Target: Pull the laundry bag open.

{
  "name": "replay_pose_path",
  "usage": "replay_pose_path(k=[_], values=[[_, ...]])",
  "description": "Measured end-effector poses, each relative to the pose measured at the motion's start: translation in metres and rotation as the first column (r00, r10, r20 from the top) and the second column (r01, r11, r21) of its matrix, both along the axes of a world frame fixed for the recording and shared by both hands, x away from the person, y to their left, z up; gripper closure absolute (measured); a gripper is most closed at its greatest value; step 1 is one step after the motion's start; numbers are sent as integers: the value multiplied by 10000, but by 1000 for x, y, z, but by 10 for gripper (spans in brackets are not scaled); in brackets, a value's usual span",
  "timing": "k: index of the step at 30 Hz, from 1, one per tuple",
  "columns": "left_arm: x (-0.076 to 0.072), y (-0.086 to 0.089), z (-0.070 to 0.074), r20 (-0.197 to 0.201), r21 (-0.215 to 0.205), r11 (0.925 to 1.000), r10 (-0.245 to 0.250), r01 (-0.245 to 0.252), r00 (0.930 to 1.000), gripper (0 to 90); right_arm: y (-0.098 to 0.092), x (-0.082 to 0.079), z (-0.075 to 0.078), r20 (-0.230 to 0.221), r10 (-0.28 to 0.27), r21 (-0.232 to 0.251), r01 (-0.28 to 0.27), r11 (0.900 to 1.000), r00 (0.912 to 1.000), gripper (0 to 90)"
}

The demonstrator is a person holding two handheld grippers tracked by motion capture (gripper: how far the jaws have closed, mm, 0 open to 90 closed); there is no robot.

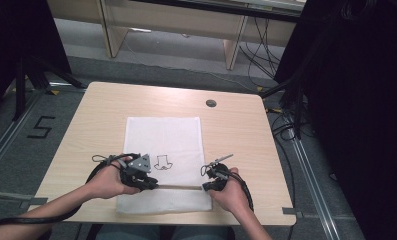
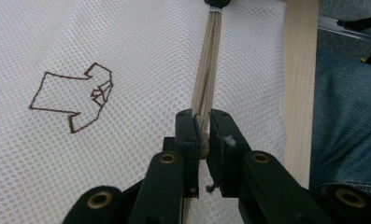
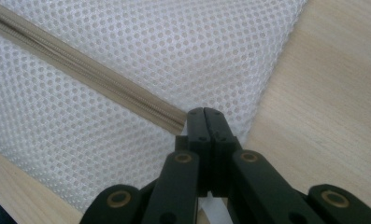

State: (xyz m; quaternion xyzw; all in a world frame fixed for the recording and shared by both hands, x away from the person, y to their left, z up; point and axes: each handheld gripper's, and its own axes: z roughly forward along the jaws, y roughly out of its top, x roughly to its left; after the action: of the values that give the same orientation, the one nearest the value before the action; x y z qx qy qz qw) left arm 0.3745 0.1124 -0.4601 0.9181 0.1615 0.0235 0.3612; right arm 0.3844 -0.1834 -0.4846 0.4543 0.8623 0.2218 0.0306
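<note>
Your counter (image 1: 106,105) fills the middle of the high view, pale wood with a small round cap (image 1: 211,103) near its upper right. On it lies the white mesh bag (image 1: 163,140), a tall rectangle running from the centre down to the lower edge of the counter, with a brown arrow-like drawing (image 1: 162,162) in its lower half. A beige zipper (image 1: 178,187) crosses the bag near its bottom, level between your two hands.

Your left tongs (image 2: 203,126) sit at the lower middle of the left gripper view, pinching the zipper's end, the tape stretching away toward the top of that frame. Your right tongs (image 3: 204,119) sit at the lower middle of the right gripper view, pressed together at the other end of the zipper, by the bag's right edge; what they grip there is hidden between the jaws.
</note>
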Motion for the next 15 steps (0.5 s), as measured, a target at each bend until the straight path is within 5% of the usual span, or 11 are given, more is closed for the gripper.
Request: replay_pose_path(k=[15], values=[[-3,7,-2,22,85,10000,13,-13,10000,819,0,0,0,8,-4,-9,4,10000,10000,900]])
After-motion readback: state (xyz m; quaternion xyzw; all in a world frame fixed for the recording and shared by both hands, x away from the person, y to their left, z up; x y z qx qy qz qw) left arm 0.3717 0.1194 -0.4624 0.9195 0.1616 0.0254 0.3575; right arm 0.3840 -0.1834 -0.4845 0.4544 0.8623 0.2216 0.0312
